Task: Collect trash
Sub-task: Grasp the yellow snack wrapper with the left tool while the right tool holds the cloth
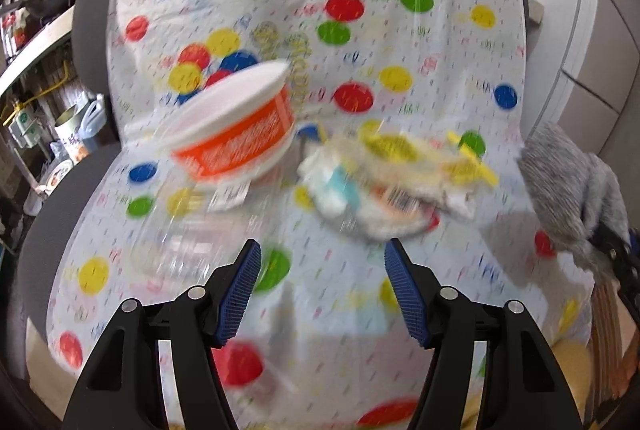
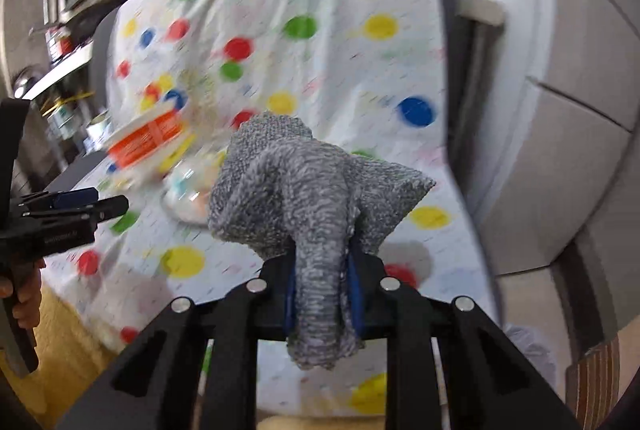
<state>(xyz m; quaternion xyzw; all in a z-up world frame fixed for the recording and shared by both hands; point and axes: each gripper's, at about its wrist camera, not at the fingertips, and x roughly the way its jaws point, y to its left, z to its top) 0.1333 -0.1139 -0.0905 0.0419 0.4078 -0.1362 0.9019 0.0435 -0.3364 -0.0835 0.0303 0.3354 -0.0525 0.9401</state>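
Note:
An orange and white noodle cup (image 1: pixel 236 131) lies tilted on a chair covered with a polka-dot plastic sheet (image 1: pixel 400 41). A pile of crumpled wrappers and tissue (image 1: pixel 384 173) lies to its right. A clear plastic container (image 1: pixel 176 246) lies blurred in front of the cup. My left gripper (image 1: pixel 322 262) is open and empty, just short of the pile. My right gripper (image 2: pixel 322 282) is shut on a grey knitted cloth (image 2: pixel 304 189), held right of the trash; the cloth also shows in the left wrist view (image 1: pixel 568 181). The cup (image 2: pixel 148 141) and the left gripper (image 2: pixel 80 205) show in the right wrist view.
The dark chair frame (image 1: pixel 92 25) edges the sheet. Cluttered shelves with jars and tins (image 1: pixel 48 101) stand at left. A grey cabinet or wall (image 2: pixel 568 133) stands at right. A yellow surface (image 2: pixel 68 350) lies below the seat front.

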